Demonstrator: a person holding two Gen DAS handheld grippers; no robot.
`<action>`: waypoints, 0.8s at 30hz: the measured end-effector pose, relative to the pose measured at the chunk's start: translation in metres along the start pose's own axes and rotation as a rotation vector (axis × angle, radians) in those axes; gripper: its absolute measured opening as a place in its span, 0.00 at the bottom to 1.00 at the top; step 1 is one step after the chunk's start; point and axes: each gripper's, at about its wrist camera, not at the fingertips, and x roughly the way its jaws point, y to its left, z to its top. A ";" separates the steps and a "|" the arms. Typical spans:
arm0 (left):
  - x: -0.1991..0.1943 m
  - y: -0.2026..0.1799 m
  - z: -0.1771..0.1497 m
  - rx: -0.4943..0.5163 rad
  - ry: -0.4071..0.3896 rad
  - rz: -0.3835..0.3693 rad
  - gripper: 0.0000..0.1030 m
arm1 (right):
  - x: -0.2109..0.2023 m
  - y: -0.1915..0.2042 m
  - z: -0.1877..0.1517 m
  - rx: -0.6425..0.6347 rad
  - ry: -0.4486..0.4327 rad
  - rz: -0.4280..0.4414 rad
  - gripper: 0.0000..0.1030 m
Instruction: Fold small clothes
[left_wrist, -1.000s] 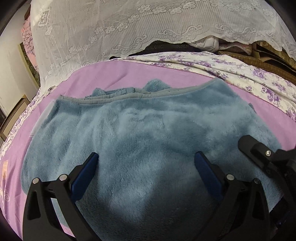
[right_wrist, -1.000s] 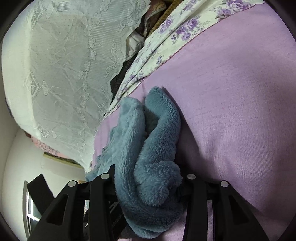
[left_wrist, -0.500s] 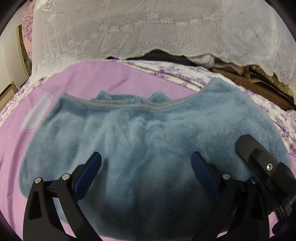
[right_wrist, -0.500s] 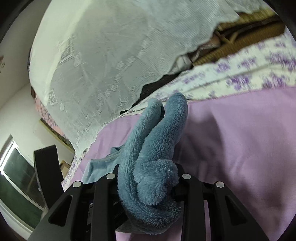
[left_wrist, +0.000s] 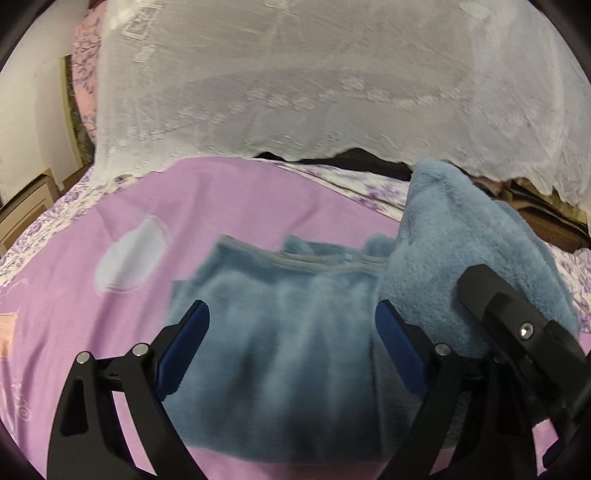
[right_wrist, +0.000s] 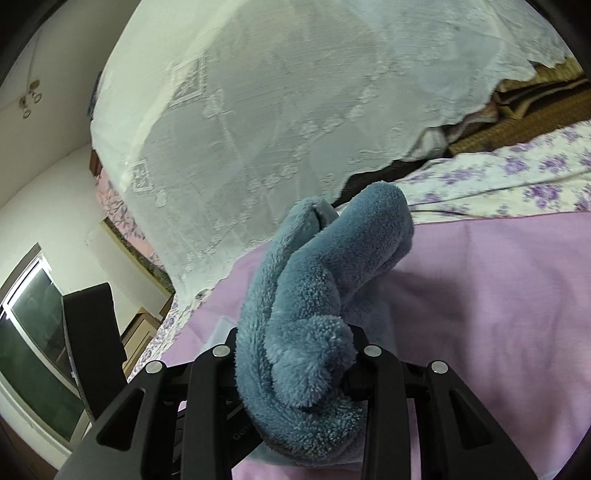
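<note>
A small blue fleece garment (left_wrist: 280, 332) lies on the purple bedsheet (left_wrist: 110, 206). My left gripper (left_wrist: 291, 332) is open, with its blue pads (left_wrist: 184, 343) spread above the garment's middle. My right gripper (right_wrist: 295, 365) is shut on the garment's right side (right_wrist: 314, 295) and holds it bunched and raised off the bed. In the left wrist view that raised part (left_wrist: 472, 251) stands up at the right, with the right gripper's black body (left_wrist: 517, 332) in front of it.
A white lace cover (left_wrist: 295, 81) drapes over a pile at the back. A floral sheet (right_wrist: 517, 181) borders the purple one. A white patch (left_wrist: 129, 258) marks the sheet at left. A window (right_wrist: 29, 332) and wooden furniture (right_wrist: 140, 325) stand at far left.
My right gripper has lifted the garment's right side up and carried it leftward, so the flat spread has narrowed. The left gripper has stayed open over the garment.
</note>
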 end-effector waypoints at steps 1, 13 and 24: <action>-0.001 0.008 0.000 -0.005 -0.001 0.005 0.84 | 0.003 0.007 -0.002 -0.008 0.002 0.003 0.32; 0.011 0.084 -0.003 -0.068 0.019 0.074 0.80 | 0.053 0.070 -0.033 -0.099 0.055 0.019 0.32; 0.047 0.135 -0.033 -0.149 0.134 0.099 0.82 | 0.094 0.097 -0.074 -0.271 0.136 -0.030 0.32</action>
